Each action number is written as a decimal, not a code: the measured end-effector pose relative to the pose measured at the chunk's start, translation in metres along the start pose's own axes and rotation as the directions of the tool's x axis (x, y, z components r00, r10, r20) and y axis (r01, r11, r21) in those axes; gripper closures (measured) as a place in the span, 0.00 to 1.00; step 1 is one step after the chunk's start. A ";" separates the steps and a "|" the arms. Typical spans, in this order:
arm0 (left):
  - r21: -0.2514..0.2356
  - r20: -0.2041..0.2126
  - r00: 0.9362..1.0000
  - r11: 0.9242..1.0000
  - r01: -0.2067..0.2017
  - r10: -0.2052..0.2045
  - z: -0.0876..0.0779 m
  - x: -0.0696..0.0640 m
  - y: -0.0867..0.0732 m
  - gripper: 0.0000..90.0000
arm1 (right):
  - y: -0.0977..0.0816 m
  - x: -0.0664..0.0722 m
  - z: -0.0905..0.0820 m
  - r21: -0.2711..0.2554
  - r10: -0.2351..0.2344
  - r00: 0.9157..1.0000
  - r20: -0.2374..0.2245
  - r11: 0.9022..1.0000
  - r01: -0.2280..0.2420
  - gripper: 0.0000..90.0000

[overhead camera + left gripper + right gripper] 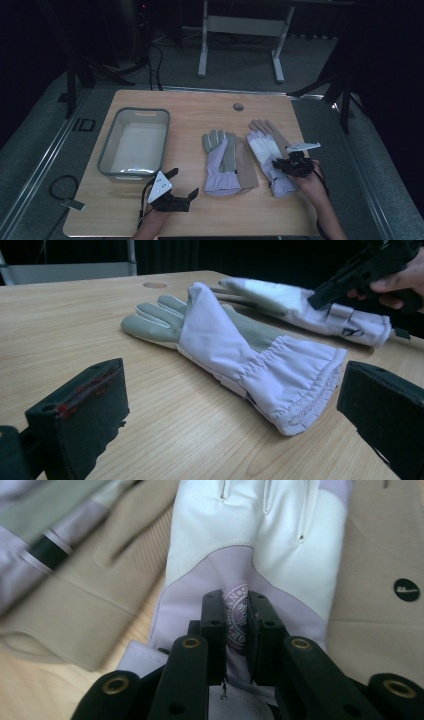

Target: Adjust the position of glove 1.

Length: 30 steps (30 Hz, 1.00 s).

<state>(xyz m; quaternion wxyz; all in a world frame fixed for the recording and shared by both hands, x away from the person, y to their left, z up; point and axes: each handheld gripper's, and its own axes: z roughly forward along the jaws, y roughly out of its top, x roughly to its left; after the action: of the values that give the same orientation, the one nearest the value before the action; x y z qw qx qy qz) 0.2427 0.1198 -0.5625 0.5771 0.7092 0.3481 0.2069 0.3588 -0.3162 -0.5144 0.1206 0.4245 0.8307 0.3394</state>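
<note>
High view: two pairs of gloves are laid side by side on the wooden table (200, 220), and the right gripper (286, 164) is set down on the right-hand white and lilac glove (267, 150), which rests on top of a tan glove (274, 129). Seen in the right gripper view, its jaws are drawn nearly together and a fold of lilac fabric with a round printed emblem (239, 617) is pinched between them, just below the white palm panel. The left gripper (182, 182) is held wide open and empty, near the gathered cuff of the left-hand lilac glove (250, 360). An empty grey bin (134, 142) is stood at the left. The pinched glove is judged light, limp and easily bunched; it is best gripped by a firm pinch of cloth at the back of the hand or the cuff, since drooping and snagging on its partner are likely.
</note>
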 end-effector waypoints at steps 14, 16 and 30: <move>-0.001 -0.002 1.000 1.000 -0.004 0.004 0.000 -0.001 0.000 0.00 | 0.037 0.063 -0.048 -0.208 0.184 0.981 0.066 0.964 -0.167 0.89; -0.002 -0.002 1.000 1.000 -0.005 0.005 0.000 -0.001 0.000 0.00 | 0.043 0.078 -0.047 -0.225 0.184 0.981 0.067 0.960 -0.165 0.89; -0.002 0.000 1.000 1.000 -0.012 0.012 0.000 -0.001 0.000 0.00 | 0.072 0.160 0.000 -0.215 0.263 0.965 -0.007 0.942 -0.259 0.89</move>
<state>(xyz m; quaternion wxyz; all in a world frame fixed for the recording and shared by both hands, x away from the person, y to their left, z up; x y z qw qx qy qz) 0.2419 0.1194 -0.5625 0.5765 0.7108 0.3438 0.2105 0.3060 -0.1602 -0.4525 0.1283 0.5190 0.7245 0.4351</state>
